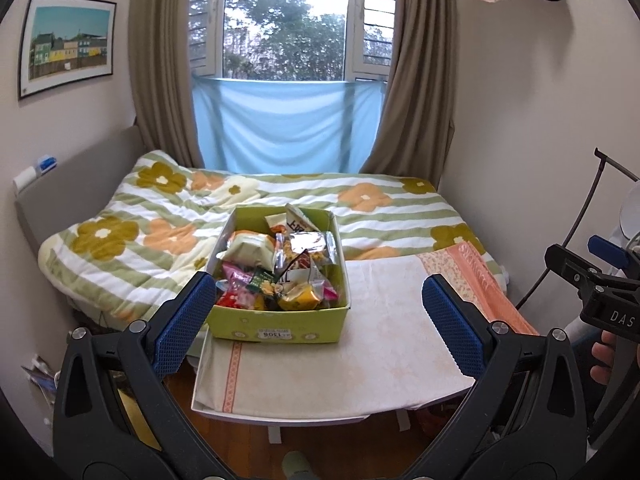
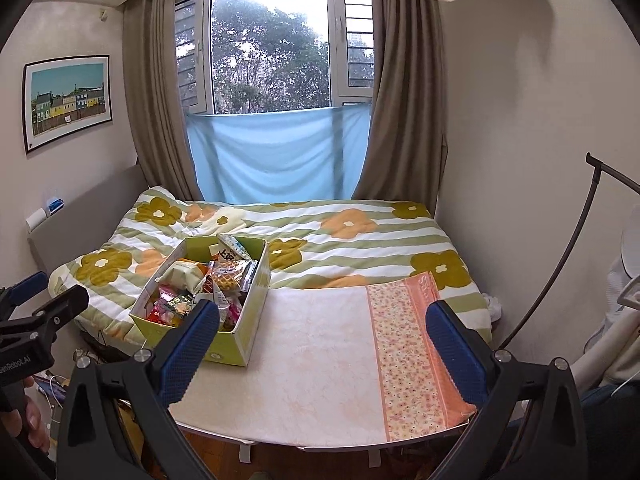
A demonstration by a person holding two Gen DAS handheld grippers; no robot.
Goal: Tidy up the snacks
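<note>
- Two grippers in play, and both are spread wide with nothing in them: the left gripper (image 1: 318, 320) hangs short of the box, the right gripper (image 2: 322, 342) sits over the bare cloth.
- The snacks (image 1: 276, 266) are all piled loose in a green cardboard box (image 1: 280, 324) that stands on the table (image 2: 320, 360), toward its left side, right up against the bed (image 2: 360, 232).
- Handling guess: these look like small foil and plastic packets, so light, crinkly and slippery. Probably some crisps or wafers in there that would crush if squeezed hard.
- I'd pinch a packet by its sealed edge or a sticking-up corner, like the white pouch (image 1: 300, 218) poking up at the back of the box, rather than clamping across the puffy middle.
- The heap is tangled, so lifting one may drag a neighbour out with it.
- The box itself is thin card; grabbing a wall could bend it.
- Plenty of free tabletop to the right of the box for laying things out.
</note>
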